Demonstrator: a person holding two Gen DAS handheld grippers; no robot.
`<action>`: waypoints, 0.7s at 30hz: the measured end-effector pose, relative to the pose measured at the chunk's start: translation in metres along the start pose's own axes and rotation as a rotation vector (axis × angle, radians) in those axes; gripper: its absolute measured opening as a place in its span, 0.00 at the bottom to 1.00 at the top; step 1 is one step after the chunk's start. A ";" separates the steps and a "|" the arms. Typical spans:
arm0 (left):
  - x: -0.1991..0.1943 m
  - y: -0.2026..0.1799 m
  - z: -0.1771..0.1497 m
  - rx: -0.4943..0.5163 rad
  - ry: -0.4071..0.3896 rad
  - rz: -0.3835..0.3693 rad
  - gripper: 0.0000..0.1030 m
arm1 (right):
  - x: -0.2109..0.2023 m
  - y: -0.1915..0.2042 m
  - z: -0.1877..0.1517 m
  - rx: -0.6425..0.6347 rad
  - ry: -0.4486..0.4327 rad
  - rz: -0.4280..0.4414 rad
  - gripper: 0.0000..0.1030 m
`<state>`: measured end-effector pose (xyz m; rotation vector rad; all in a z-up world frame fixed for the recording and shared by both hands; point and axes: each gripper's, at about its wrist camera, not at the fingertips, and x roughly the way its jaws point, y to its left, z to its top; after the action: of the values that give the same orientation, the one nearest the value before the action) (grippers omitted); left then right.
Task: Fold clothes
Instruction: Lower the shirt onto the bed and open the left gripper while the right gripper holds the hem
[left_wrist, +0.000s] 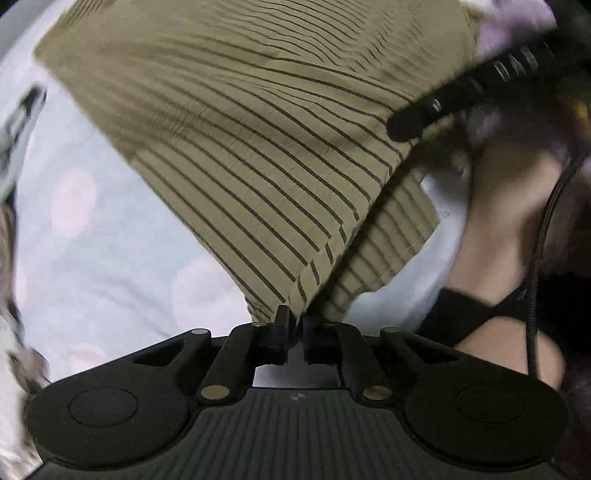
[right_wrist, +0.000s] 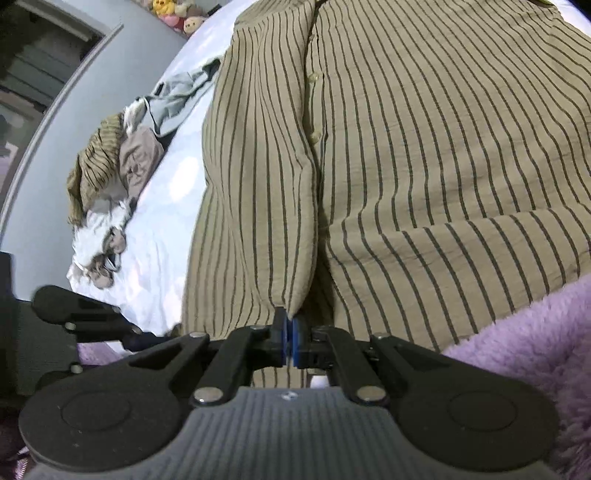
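Note:
A tan shirt with thin dark stripes (left_wrist: 240, 147) hangs above the bed, with a folded corner running down into my left gripper (left_wrist: 295, 325), which is shut on its hem. In the right wrist view the same striped shirt (right_wrist: 424, 147) fills most of the frame, button placket running up the middle. My right gripper (right_wrist: 290, 332), with blue pads, is shut on a fold of the shirt's edge. The right gripper's finger (left_wrist: 443, 99) shows in the left wrist view at the upper right, against the shirt.
A pale blue bed sheet with faint pink dots (left_wrist: 110, 240) lies under the shirt. A heap of other clothes (right_wrist: 118, 155) sits at the bed's left side. Plush toys (right_wrist: 177, 14) sit at the far end. A purple fleece sleeve (right_wrist: 535, 350) is at lower right.

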<state>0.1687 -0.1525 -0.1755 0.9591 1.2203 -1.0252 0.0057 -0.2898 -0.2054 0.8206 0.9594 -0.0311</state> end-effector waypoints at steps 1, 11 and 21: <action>-0.007 0.007 -0.003 -0.043 -0.011 -0.039 0.02 | -0.004 0.001 -0.001 0.005 -0.009 0.008 0.03; -0.017 0.039 -0.033 -0.270 0.070 -0.179 0.02 | -0.001 0.016 -0.009 -0.010 0.035 0.014 0.03; -0.007 0.049 -0.020 -0.381 0.142 -0.174 0.36 | 0.020 0.023 -0.020 -0.128 0.089 -0.055 0.16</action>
<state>0.2098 -0.1192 -0.1689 0.6438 1.5720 -0.8254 0.0120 -0.2546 -0.2127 0.6826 1.0567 0.0194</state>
